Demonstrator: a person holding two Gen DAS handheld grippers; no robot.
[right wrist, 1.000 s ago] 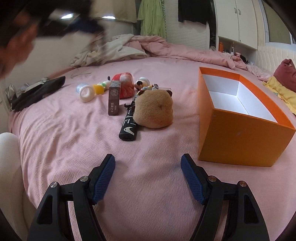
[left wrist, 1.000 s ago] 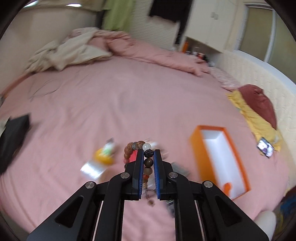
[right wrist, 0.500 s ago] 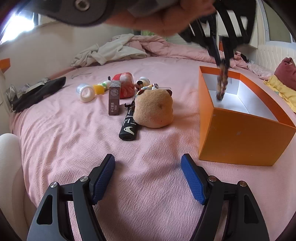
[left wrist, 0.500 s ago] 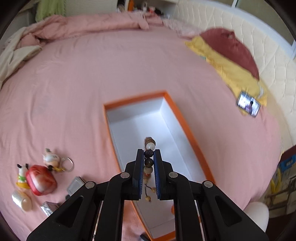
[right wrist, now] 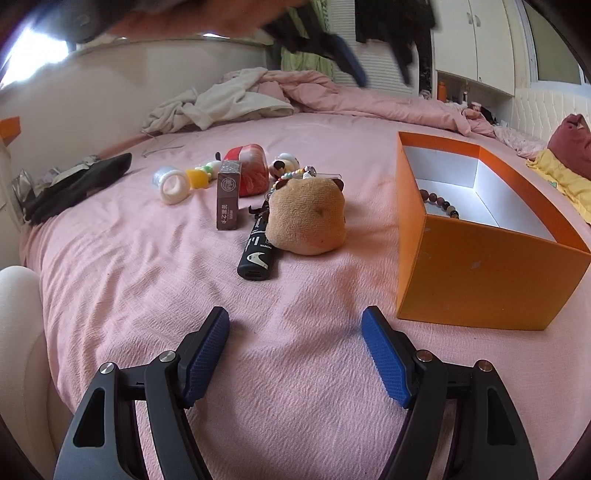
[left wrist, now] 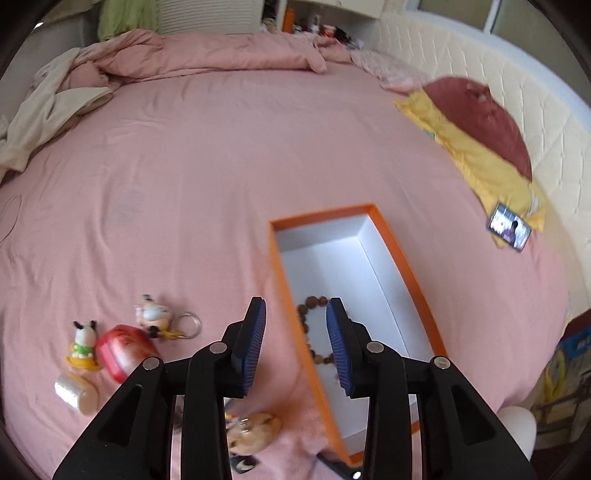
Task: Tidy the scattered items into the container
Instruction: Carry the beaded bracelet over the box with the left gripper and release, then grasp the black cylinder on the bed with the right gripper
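The orange box (left wrist: 400, 254) with its white inside stands on the pink bed, and the wooden bead bracelet (left wrist: 313, 325) lies loose on its floor. My left gripper (left wrist: 295, 306) hangs open above the box's left wall with nothing in it. My right gripper (right wrist: 295, 354) is open and empty, low over the sheet in front of the box (right wrist: 480, 254). Beads (right wrist: 439, 201) show over the box's rim. Left of the box lie a tan plush (right wrist: 306, 218), a black power bank (right wrist: 256, 251), a brown carton (right wrist: 228, 199), a red pouch (right wrist: 251, 170), a tape roll (right wrist: 171, 184) and a keychain figure (right wrist: 286, 162).
A phone (left wrist: 509, 229) rests on a yellow cloth (left wrist: 472, 162) under a dark red pillow (left wrist: 480, 122) at the right. A crumpled duvet (left wrist: 207, 55) lies at the far side of the bed. A black garment (right wrist: 74, 188) lies at the left edge. A hand (right wrist: 192, 14) shows at the top.
My left gripper carried the bracelet over the box, opened and let it fall inside, then drew back a little. My right gripper has not moved.
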